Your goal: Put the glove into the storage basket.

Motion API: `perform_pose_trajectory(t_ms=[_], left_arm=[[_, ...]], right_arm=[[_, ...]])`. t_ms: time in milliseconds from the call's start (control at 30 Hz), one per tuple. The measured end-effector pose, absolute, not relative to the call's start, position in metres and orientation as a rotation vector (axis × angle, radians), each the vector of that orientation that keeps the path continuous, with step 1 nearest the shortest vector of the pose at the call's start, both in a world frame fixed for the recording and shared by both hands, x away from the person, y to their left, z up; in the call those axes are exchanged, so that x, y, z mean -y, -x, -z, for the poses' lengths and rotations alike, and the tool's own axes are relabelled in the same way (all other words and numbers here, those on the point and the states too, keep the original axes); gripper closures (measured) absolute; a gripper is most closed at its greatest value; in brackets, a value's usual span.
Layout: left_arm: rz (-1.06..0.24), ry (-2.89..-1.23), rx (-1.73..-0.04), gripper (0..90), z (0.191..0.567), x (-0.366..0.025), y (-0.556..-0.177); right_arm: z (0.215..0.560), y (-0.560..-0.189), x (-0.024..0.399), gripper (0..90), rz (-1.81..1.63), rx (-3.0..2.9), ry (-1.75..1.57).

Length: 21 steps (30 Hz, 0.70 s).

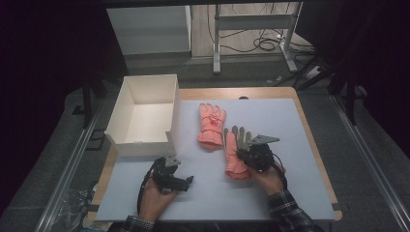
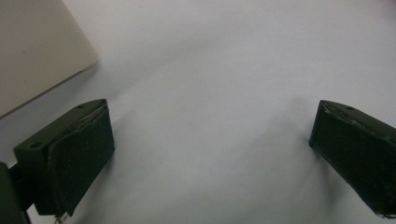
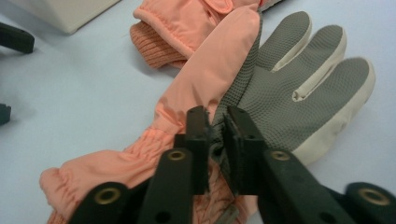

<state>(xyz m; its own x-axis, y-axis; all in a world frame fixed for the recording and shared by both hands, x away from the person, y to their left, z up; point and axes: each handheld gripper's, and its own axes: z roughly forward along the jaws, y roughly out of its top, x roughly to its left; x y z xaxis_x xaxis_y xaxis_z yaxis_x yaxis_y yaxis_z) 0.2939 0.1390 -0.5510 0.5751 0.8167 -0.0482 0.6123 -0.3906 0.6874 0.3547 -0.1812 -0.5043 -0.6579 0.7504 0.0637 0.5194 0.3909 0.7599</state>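
Right gripper: jaws nearly together, pinching a fold of the near glove's palm fabric where the grey grip mesh meets the salmon shell; in the high view it sits over that glove's wrist end.
Near glove: lies palm-up on the pale grey mat, fingers toward 12 o'clock, cuff toward 6 o'clock, just at 4 o'clock of the second glove.
Second glove: back-up, fingers toward 12 o'clock, its cuff touching or nearly touching the near glove's thumb side; I cannot tell which.
Left gripper: jaws wide apart with bare mat between them, holding nothing; in the high view it rests at 7 o'clock of the gloves.
White box: open-topped, at 10 o'clock of the gloves, its corner close to the left gripper.
Step in hand, as I judge it: securing the near glove for a lift, likely toward the box.
Doing it well: the bite looks thin, so take more fabric before rising, lift straight, and keep the dangling fingers from dragging the second glove.
Risk: the fold could slip out.
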Motion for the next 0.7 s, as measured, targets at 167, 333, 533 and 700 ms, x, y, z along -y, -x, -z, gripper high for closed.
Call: perform_pose_trajectory(t_ms=[167,333,533,700], left_arm=[[-0.392,-2.136,-1.135,0.0,0.551,-0.139,-0.294],[-0.395,-2.138,-1.132,0.0,0.551,-0.139,-0.294],[-0.392,-2.136,-1.134,0.0,0.551,-0.139,-0.294],[-0.395,-2.137,-1.132,0.0,0.551,-0.139,-0.294]], right_arm=[[0.493,-0.354,0.182,71.3,-1.117,-2.381,-1.064],[0.481,-0.359,0.181,68.1,-1.128,-2.381,-1.038],[0.472,-0.372,0.178,64.2,-1.148,-2.395,-1.03],[0.465,-0.389,0.172,58.0,-1.165,-2.41,-1.027]])
